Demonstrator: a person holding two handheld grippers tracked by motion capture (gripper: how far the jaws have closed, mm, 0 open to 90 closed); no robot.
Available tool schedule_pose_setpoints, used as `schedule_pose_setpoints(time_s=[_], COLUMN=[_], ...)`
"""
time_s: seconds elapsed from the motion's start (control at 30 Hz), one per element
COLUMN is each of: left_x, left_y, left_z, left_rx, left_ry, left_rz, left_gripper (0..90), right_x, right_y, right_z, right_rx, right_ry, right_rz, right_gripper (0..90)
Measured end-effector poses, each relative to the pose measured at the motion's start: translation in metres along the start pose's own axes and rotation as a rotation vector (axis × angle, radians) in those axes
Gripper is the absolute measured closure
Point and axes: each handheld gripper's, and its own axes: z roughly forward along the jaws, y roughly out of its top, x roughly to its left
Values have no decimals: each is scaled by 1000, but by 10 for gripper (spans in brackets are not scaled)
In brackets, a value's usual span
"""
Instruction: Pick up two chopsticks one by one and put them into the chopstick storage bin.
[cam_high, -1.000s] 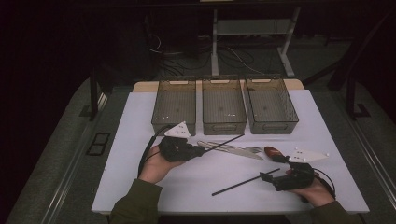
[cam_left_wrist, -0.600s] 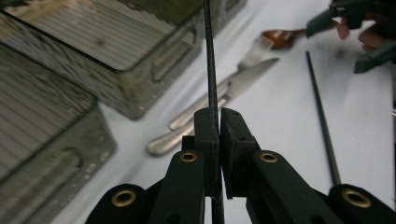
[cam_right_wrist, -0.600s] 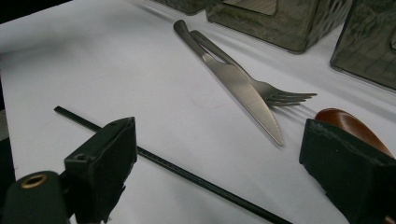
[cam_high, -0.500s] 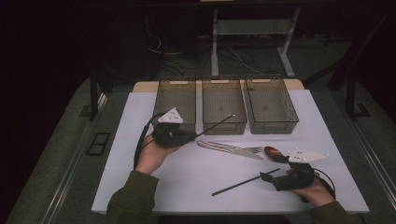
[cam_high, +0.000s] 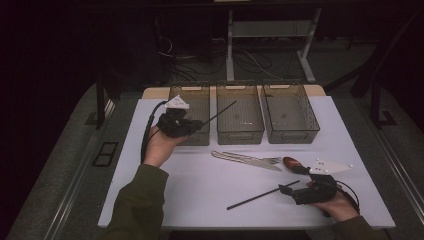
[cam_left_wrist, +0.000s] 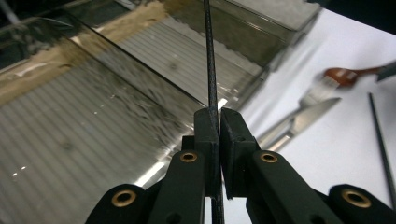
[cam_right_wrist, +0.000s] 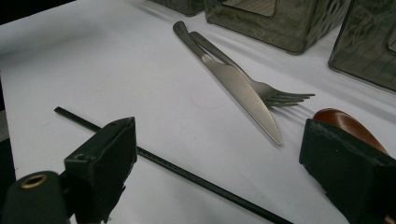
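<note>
My left gripper (cam_high: 199, 124) hovers at the front of the left bin (cam_high: 186, 95), shut on a thin black chopstick (cam_high: 221, 112) that slants up and right toward the middle bin (cam_high: 240, 131). In the left gripper view the pads (cam_left_wrist: 208, 126) pinch the chopstick (cam_left_wrist: 210, 65) above the ribbed bin floors (cam_left_wrist: 70, 149). My right gripper (cam_high: 292, 181) rests low at the front right with its jaws wide open. A second black chopstick (cam_right_wrist: 187, 175) lies flat on the table between its fingers (cam_right_wrist: 105, 156), touched by neither.
A steel knife (cam_high: 250, 161) and fork (cam_high: 265, 159) lie together mid-table, and a brown wooden spoon (cam_high: 292, 162) lies right of them. A third bin (cam_high: 290, 112) stands at the back right. The white table (cam_high: 200, 195) ends near the person's sleeves.
The left gripper has carried its chopstick away from the person and upward, from beside the knife and fork to the front of the left bin. The right hand has stayed in place.
</note>
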Motion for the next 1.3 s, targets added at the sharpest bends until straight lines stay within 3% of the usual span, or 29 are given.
schedule_pose_setpoints(time_s=[0.53,0.83,1.07,1.3], left_x=[44,69,79,83], left_y=[16,5,-1,-7], left_z=[11,22,32,42], left_rx=[10,48,57,133], left_ry=[139,228,239,255], left_rz=[-60,-151,-182,-186], left_gripper=[857,857,856,856], right_x=[-1,0,-1,-2], right_y=[0,0,0,0], right_z=[-1,-2,-2,-3], right_rx=[-3,-6,-6,-11], right_ry=[-2,1,1,-1], right_rz=[4,7,6,7], right_gripper=[114,114,114,114])
